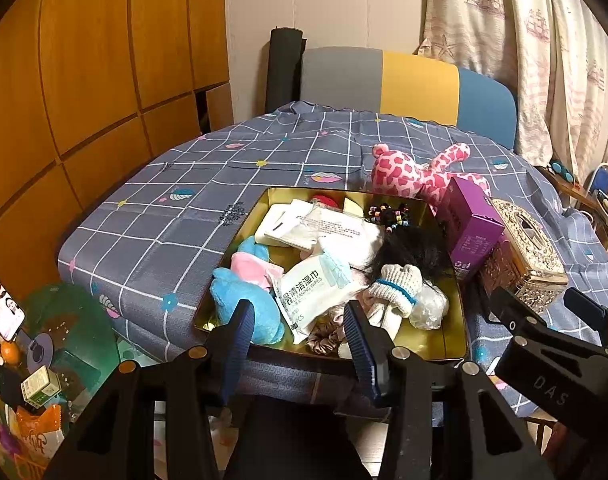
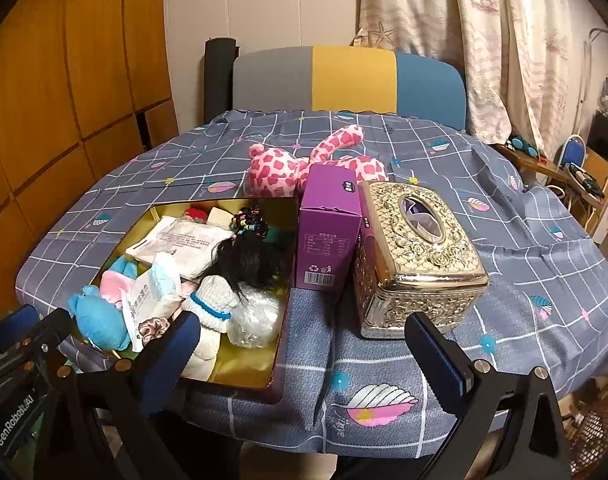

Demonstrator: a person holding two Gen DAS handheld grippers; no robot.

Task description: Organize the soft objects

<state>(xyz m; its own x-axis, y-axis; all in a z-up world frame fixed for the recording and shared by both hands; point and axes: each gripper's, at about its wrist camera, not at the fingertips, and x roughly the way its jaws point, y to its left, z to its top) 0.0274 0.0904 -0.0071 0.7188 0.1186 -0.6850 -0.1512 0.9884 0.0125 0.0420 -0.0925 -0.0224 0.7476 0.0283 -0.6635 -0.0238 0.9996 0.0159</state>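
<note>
Tongs of both hands stand parted and empty at the near table edge. The left gripper [image 1: 300, 332] hovers low over the near rim of the gold tray [image 1: 432, 344], its spread fingers framing the wipes packet [image 1: 304, 292]; the blue plush [image 1: 244, 300] lies just left of the left finger, the knitted sock [image 1: 396, 284] just right of the other. Beyond these sit a black hair bundle [image 1: 412, 248] and folded white packets.

The right gripper [image 2: 300, 352] is spread wider, its left finger over the tray's near right corner, its right finger in front of the gold tissue box [image 2: 420, 256]. A purple carton [image 2: 330, 232] stands touching that box, farther ahead. The pink spotted plush [image 2: 304, 164], the one soft item outside the tray, lies behind the carton, well beyond either tool.

Both tools point forward and slightly downward, side by side.

Likely hazards: reaching for the pink plush could topple the upright carton; closing in the crowded tray could snag hair or pinch two items together.
</note>
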